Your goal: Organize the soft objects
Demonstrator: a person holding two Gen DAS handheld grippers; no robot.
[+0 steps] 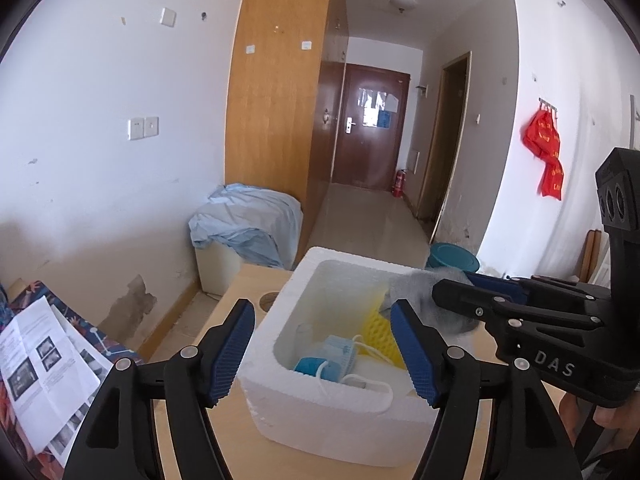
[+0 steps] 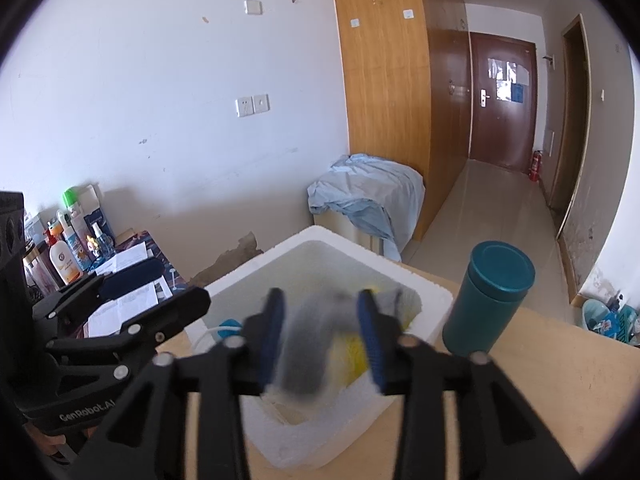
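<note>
Both jaws apart; grey cloth (image 2: 316, 344) loose

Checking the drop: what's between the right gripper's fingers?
In the right wrist view, a blurred grey cloth sits between the right gripper pads, over the foam box.

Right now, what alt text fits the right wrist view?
The right tool stands open over a white foam box on a wooden table, with a blurred grey cloth between its blue pads. A teal cup stands right of the box; the left tool shows at left.
</note>
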